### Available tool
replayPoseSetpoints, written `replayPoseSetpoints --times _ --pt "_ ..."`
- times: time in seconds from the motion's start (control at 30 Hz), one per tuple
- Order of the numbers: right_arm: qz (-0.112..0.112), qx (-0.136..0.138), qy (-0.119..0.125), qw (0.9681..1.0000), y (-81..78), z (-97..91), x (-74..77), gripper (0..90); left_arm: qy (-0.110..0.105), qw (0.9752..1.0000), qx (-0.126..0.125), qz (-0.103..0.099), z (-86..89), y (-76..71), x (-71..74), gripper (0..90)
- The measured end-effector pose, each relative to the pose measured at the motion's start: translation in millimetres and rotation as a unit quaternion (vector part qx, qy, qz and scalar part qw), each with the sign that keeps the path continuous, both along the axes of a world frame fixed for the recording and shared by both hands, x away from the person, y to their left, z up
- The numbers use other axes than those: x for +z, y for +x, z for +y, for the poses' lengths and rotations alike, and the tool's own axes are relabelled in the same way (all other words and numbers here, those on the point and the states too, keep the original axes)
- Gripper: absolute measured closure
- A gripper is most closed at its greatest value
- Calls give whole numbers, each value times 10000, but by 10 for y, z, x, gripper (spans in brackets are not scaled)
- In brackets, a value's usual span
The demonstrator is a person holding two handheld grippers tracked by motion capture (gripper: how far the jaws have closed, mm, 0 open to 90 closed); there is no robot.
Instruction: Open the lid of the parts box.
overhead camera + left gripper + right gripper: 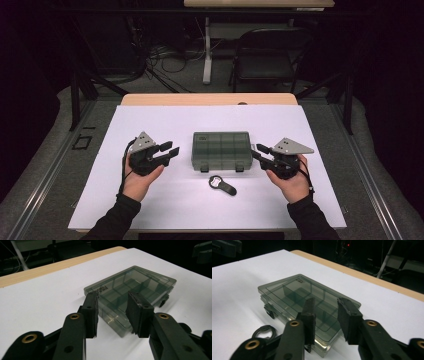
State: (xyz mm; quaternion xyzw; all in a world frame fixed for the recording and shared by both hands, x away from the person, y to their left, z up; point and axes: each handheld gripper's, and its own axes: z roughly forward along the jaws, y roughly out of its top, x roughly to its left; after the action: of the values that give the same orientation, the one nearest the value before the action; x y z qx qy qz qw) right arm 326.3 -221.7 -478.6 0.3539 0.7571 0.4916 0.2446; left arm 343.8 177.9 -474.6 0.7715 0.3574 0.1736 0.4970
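Between the two grippers sits the box, lid shut, one short end toward each. Left gripper jaws half spread, holding nothing, just short of its end; right gripper likewise, close to its end, prob. to steady both ends. Nearer the person, right-gripper side, lies an opener, untouched.

Only writing I could spot was a small dark word printed on the lid of the smoky clear plastic box, near one corner. From my left gripper's camera it looked like four capital letters, but it was too small and blurry for me to read properly. Nothing else had lettering.
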Motion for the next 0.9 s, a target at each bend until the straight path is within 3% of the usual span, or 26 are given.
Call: replayPoseSetpoints --times 0.07,0.17,0.4,0.43,0.57,0.7,0.9 --pt "115 37 -52 9999 67 4 -31 738 -52 9999 -2 162 -40 93 -29 650" --pt "198 30 -202 9996 148 10 -80 772 -29 9998 13 201 -72 141 -62 689" --pt "348 -5 -208 9992 226 -26 -154 803 25 9991 -37 413 -164 273 -192 787" --pt "389 -20 -167 9991 224 -38 -188 819 17 9990 -38 440 -177 281 -211 834" --pt "406 -62 -175 9990 207 -78 -261 870 160 9985 -155 501 -247 263 -288 900" --pt "533 -120 -57 9985 204 -135 -340 900 205 9983 -243 499 -277 228 -322 900" --pt "558 -120 -149 9983 187 -141 -403 900 364 9976 -299 515 -320 175 -426 900"
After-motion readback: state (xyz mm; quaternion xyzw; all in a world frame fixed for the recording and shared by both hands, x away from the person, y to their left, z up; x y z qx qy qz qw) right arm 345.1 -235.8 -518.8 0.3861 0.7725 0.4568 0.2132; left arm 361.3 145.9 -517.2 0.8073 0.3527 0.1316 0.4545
